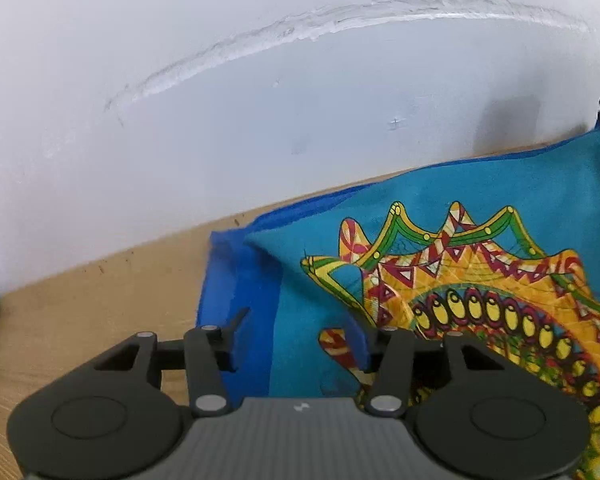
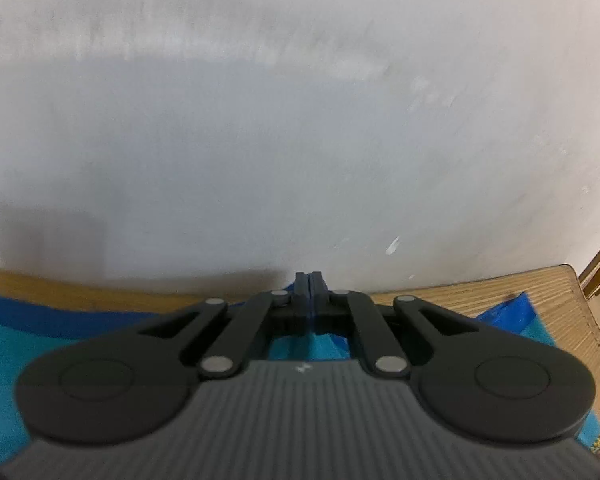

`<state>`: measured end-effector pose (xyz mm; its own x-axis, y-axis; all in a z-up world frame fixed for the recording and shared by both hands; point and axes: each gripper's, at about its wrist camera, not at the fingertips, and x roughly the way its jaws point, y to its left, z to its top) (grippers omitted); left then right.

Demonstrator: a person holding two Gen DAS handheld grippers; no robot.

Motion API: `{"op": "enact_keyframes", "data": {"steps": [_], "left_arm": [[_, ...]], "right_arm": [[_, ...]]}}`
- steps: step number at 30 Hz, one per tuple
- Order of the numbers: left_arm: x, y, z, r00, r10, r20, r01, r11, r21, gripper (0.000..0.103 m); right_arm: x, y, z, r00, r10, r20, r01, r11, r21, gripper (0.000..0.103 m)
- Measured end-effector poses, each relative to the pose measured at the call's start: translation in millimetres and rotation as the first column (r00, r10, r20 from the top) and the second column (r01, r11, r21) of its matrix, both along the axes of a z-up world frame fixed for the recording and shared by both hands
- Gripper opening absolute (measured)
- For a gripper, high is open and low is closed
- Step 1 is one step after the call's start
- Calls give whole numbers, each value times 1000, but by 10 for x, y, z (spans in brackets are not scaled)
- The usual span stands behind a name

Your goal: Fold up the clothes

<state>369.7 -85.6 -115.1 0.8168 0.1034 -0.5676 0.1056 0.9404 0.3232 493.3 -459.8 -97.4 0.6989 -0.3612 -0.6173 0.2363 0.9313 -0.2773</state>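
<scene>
T-shirt (image 1: 440, 216) flat, print side up

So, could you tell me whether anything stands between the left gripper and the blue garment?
Nothing visible does: the left gripper is open with the blue garment directly between and under its fingers on the wooden table.

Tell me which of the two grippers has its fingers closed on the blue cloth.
The right gripper: its fingers meet with a sliver of the blue cloth pinched between them. The left gripper has its fingers spread wide over the cloth's edge.
</scene>
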Motion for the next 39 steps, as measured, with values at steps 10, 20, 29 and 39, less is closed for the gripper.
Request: {"op": "enact_keyframes", "data": {"steps": [10, 20, 29, 39], "left_arm": [[-269, 207, 293, 999, -16, -31, 13, 996, -86, 54], [-1629, 112, 908, 975, -195, -108, 160, 949, -270, 56], [-3141, -599, 1090, 900, -371, -230, 288, 900, -326, 56], [-4682, -2017, 1090, 836, -472, -279, 346, 849, -400, 56]], "right_arm": [[-585, -94, 417, 981, -47, 190, 28, 995, 100, 44], [-3466, -42, 984, 997, 6, 72, -30, 939, 343, 53], [-5567, 6, 746, 992, -106, -71, 123, 939, 321, 53], [-7329, -420, 757, 990, -142, -12, 134, 897, 421, 53]]}}
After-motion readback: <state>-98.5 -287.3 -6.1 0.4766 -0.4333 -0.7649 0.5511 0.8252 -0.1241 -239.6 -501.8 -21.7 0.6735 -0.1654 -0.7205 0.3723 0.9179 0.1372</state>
